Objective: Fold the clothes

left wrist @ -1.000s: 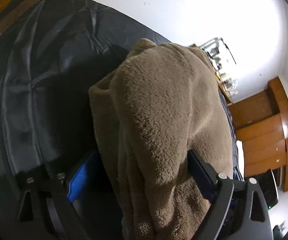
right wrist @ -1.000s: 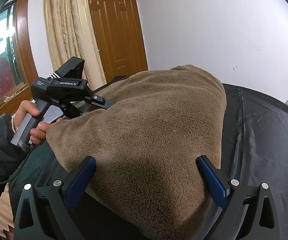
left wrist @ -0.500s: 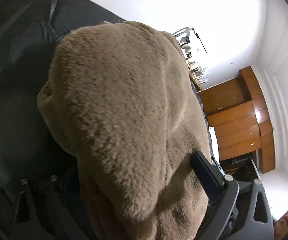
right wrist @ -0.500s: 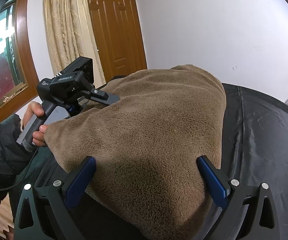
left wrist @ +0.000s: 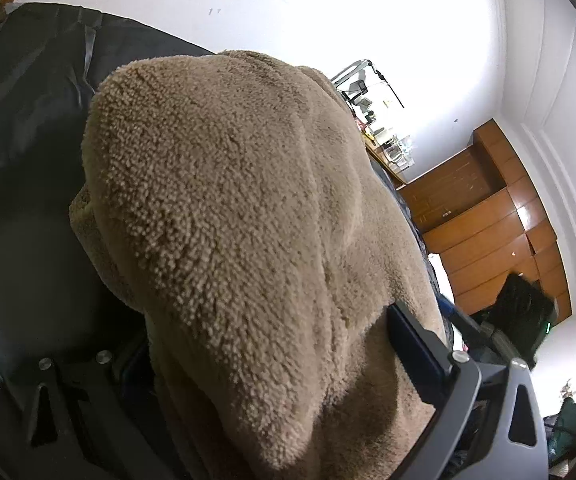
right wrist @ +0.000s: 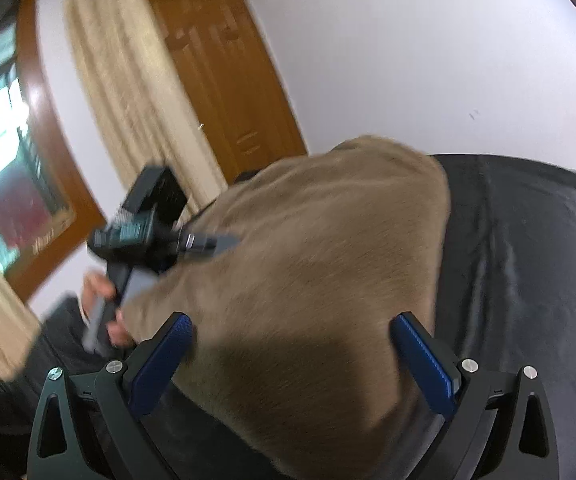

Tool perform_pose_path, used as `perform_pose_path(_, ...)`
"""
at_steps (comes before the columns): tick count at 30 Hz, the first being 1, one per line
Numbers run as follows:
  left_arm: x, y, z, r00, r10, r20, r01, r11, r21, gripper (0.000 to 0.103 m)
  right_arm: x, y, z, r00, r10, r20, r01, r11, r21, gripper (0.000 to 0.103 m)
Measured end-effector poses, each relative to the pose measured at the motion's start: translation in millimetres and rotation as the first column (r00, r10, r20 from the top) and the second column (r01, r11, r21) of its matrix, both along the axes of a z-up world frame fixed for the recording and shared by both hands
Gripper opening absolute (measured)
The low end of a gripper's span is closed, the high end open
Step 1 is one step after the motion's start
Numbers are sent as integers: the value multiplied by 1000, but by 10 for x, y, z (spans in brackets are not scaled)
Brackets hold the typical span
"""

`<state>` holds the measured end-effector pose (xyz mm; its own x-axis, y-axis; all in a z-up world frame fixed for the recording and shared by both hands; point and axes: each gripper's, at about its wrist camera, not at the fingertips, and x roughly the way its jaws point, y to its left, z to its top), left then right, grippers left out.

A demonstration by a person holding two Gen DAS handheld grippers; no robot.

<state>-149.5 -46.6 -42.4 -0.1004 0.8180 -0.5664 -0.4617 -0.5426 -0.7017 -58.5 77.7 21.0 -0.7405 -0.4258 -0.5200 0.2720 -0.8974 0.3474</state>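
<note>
Both hand-held grippers, left [left wrist: 271,364] and right [right wrist: 288,360], stand wide with fleece [right wrist: 308,280] draped between fingers; clamp unclear. Likely lifting it to fold over the black cover [right wrist: 528,260].

One brown fleece garment [left wrist: 247,220]; two grippers: left gripper [left wrist: 271,344], right gripper [right wrist: 292,344]; one black cloth [right wrist: 528,260]; one door [right wrist: 223,80].

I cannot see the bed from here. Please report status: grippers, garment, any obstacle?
Left gripper and right gripper: fleece between the fingers, grip unclear. Brown fleece garment bunched over black sheet. Right view blurred. No obstacle seen.
</note>
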Motion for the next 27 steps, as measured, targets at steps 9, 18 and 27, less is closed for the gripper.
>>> perform_pose_path(9,50,-76,-9,1000,0,-3,0,1000,1,101,-753,735,-193,969,-41,245,96,972,-216,102)
perform_pose_path(18,-25,-440,-51,1000,-1,-3,1,1000,3,101,-1180,750,-543,925,98,367,59,917,-394,102)
perform_pose_path(27,39,-447,-46,1000,5,-5,-5,1000,5,102,-1262,468,-531,911,182,371,-46,937,-346,102)
